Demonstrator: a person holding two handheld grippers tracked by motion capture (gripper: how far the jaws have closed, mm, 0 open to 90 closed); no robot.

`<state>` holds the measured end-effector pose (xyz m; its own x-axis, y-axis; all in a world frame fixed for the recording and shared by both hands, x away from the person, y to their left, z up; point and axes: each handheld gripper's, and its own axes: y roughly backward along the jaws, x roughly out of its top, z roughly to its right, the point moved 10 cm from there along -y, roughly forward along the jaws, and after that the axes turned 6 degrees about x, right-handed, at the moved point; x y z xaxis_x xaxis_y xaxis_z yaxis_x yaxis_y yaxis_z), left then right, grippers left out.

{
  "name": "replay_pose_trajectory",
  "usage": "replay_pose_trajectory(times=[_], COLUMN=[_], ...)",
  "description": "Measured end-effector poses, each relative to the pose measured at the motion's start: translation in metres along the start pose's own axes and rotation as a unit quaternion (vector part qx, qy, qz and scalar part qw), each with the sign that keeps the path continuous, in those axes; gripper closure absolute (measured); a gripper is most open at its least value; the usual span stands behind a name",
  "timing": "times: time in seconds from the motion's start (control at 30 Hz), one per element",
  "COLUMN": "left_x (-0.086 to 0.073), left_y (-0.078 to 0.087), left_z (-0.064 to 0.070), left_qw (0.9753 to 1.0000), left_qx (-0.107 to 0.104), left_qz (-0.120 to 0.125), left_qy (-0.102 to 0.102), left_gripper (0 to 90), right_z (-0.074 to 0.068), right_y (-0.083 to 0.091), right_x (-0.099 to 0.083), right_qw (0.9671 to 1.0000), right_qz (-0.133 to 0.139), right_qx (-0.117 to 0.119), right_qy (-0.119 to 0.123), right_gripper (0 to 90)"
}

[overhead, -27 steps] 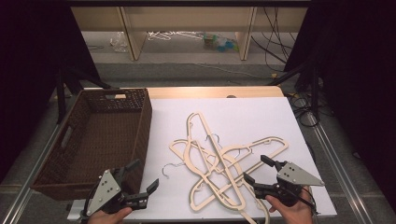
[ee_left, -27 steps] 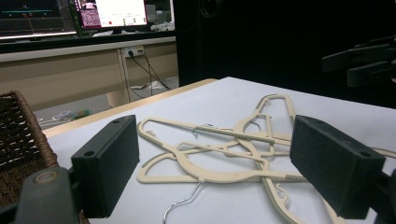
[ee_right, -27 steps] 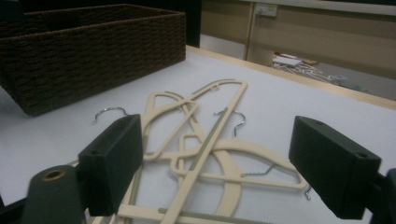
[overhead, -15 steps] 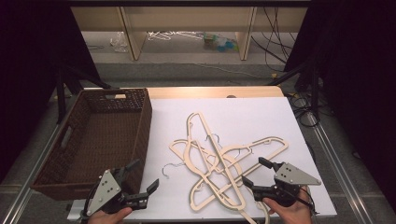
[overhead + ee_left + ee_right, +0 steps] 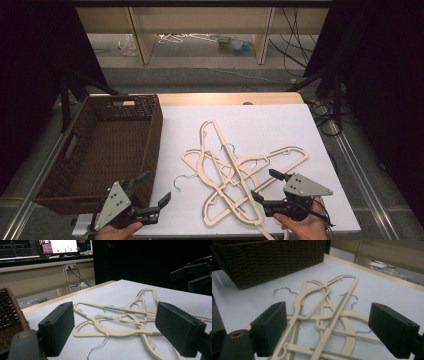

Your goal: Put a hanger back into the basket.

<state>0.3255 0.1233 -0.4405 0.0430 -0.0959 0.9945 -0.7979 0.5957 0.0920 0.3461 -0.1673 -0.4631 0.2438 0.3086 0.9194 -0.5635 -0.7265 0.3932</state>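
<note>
Since the earlier frames our right gripper [image 5: 265,189] has edged a little leftward toward the pile of hangers [image 5: 235,177], while our left gripper [image 5: 154,192] has kept its place at the near edge; the hangers themselves have not shifted. We hold both grippers with jaws spread wide and nothing between them. Cream-coloured and tangled, the hangers lie flat on the white table top [image 5: 280,125], crossing one another in a loose star, right of the wicker basket [image 5: 102,145]; a metal hook [image 5: 182,179] sticks out of the pile on its near left side, pointing toward our left gripper. Our right gripper sits at the near right of the pile, its jaw tips just over the nearest hanger's edge; whether they touch it we cannot tell. Along its own jaws we see the hangers [image 5: 324,315] close beneath and the basket [image 5: 269,260] beyond them; the left gripper's view shows the pile [image 5: 120,317] farther off, with the basket's corner [image 5: 10,312] just at its left.
</note>
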Motion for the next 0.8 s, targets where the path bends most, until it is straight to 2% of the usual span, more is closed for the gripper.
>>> replay_pose_trajectory(times=[0.03, 0.07, 0.17, 0.23, 0.3, 0.33, 0.37, 0.43, 0.5, 0.53, 0.6, 0.67, 0.7, 0.77, 0.8], left_x=[0.0, 0.0, 0.0, -0.001, -0.001, 0.0, 0.0, -0.001, -0.001, -0.001, -0.002, -0.002, -0.002, -0.002, -0.002], left_y=[0.0, 0.0, 0.0, 0.0, 0.0, 0.0, 0.0, 0.0, 0.0, 0.0, 0.0, -0.001, -0.001, -0.001, -0.001], left_z=[0.0, 0.0, 0.0, 0.0, 0.0, 0.0, 0.0, 0.0, 0.0, 0.0, 0.001, 0.0, 0.0, 0.0, 0.001], left_qw=[1.0, 1.0, 1.0, 1.0, 1.0, 1.0, 1.0, 1.0, 1.0, 1.0, 1.0, 1.0, 1.0, 0.9999, 1.0], left_qx=[-0.001, -0.001, 0.0, 0.0, 0.0, -0.001, -0.001, -0.002, -0.002, -0.002, -0.002, -0.002, -0.002, -0.003, -0.003], left_qz=[0.001, 0.0, 0.001, -0.001, -0.002, -0.001, -0.001, -0.001, 0.0, -0.001, -0.003, -0.004, -0.004, -0.004, -0.005], left_qy=[-0.005, -0.002, -0.002, -0.004, -0.007, -0.008, -0.008, -0.009, -0.008, -0.009, -0.007, -0.007, -0.007, -0.011, -0.008], left_gripper=[15.8, 15.8, 15.8, 15.8, 15.8, 15.8, 15.8, 15.8, 15.8, 15.9, 15.8, 15.8, 15.8, 15.9, 15.9], right_z=[-0.003, -0.004, -0.015, -0.029, -0.033, -0.039, -0.039, -0.043, -0.045, -0.046, -0.048, -0.049, -0.05, -0.052, -0.052], right_y=[-0.003, -0.007, -0.018, -0.033, -0.038, -0.047, -0.047, -0.055, -0.063, -0.066, -0.072, -0.079, -0.079, -0.086, -0.087], right_x=[0.0, 0.002, -0.001, -0.006, -0.008, -0.011, -0.011, -0.016, -0.022, -0.024, -0.03, -0.034, -0.037, -0.039, -0.042], right_qw=[1.0, 0.9999, 0.999, 0.9961, 0.9948, 0.9925, 0.9925, 0.9895, 0.9862, 0.9854, 0.982, 0.9807, 0.977, 0.9762, 0.9728], right_qz=[-0.005, -0.007, -0.037, -0.071, -0.081, -0.101, -0.101, -0.122, -0.146, -0.151, -0.168, -0.176, -0.192, -0.197, -0.211], right_qx=[0.005, 0.007, 0.022, 0.046, 0.053, 0.06, 0.06, 0.069, 0.074, 0.074, 0.084, 0.083, 0.091, 0.089, 0.095], right_qy=[-0.001, 0.01, 0.009, 0.024, 0.031, 0.035, 0.035, 0.037, 0.028, 0.025, 0.018, 0.019, 0.015, 0.014, 0.017], right_gripper=[16.4, 16.5, 16.7, 20.9, 21.6, 23.0, 23.0, 25.7, 27.7, 29.7, 33.6, 37.2, 39.0, 41.8, 43.5])
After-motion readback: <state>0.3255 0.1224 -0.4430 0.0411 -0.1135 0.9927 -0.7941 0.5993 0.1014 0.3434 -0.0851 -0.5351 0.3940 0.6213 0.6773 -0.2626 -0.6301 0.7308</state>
